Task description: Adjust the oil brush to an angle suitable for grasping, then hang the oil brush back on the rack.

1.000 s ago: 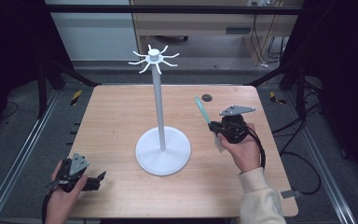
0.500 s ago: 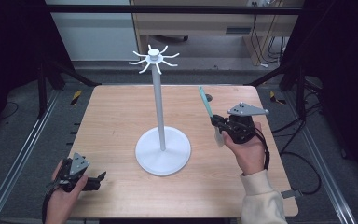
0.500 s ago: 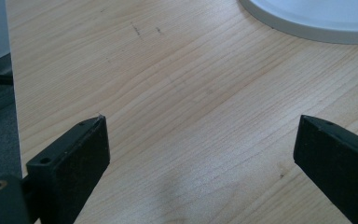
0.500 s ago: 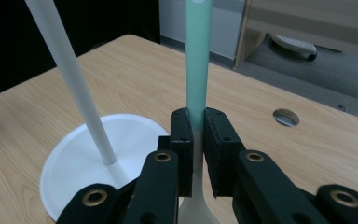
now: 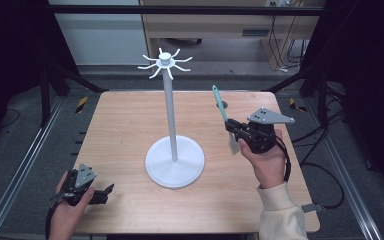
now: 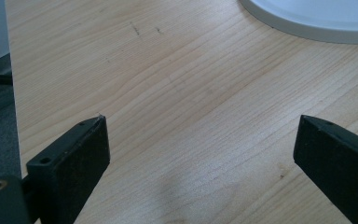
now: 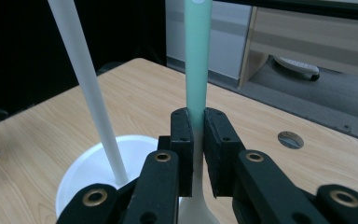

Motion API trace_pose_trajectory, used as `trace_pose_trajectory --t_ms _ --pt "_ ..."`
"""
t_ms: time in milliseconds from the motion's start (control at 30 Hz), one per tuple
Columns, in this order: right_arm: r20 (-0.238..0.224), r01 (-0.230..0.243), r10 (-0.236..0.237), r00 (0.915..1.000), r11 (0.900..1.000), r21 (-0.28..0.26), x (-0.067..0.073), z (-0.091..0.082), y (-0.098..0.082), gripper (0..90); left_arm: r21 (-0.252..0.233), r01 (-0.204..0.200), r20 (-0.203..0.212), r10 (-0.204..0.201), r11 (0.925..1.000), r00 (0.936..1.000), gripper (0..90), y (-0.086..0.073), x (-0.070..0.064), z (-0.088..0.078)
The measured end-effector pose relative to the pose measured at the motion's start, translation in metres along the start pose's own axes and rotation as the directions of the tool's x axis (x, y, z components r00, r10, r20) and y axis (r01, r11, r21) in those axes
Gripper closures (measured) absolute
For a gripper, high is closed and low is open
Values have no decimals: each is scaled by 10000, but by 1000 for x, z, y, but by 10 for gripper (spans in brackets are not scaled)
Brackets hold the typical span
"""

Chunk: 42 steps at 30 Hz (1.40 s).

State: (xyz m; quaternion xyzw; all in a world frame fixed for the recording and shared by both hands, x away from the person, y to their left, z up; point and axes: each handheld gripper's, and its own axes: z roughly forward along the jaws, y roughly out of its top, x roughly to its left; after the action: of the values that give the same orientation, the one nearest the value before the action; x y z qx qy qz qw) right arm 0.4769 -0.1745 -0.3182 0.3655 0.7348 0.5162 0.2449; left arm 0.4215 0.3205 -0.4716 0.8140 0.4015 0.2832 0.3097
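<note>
Leftmost, our left gripper (image 5: pixel 102 192) rests on light wooden table (image 5: pixel 130 125), jaws wide, empty. Centre: white hook-topped stand (image 5: pixel 171 120). Rightward, our right gripper (image 7: pixel 196 140) clamps slim mint-green plastic utensil (image 7: pixel 197 60) mid-handle; seemingly light, stiff, slippery.

Even overhead light brightens the table (image 5: pixel 130 125); surroundings dark, close gripper parts blurred.
</note>
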Motion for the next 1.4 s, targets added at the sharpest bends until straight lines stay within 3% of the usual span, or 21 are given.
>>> trace_pose_trajectory --t_ms 800,1400 --pt "-612 348 -441 9972 9886 -1465 27 -25 27 828 39 -85 16 85 10000 10000 32 0 -1 0" --pt "-1209 458 -708 9901 9792 -1978 42 -27 43 827 102 -96 -17 97 9999 10000 32 0 -2 0"
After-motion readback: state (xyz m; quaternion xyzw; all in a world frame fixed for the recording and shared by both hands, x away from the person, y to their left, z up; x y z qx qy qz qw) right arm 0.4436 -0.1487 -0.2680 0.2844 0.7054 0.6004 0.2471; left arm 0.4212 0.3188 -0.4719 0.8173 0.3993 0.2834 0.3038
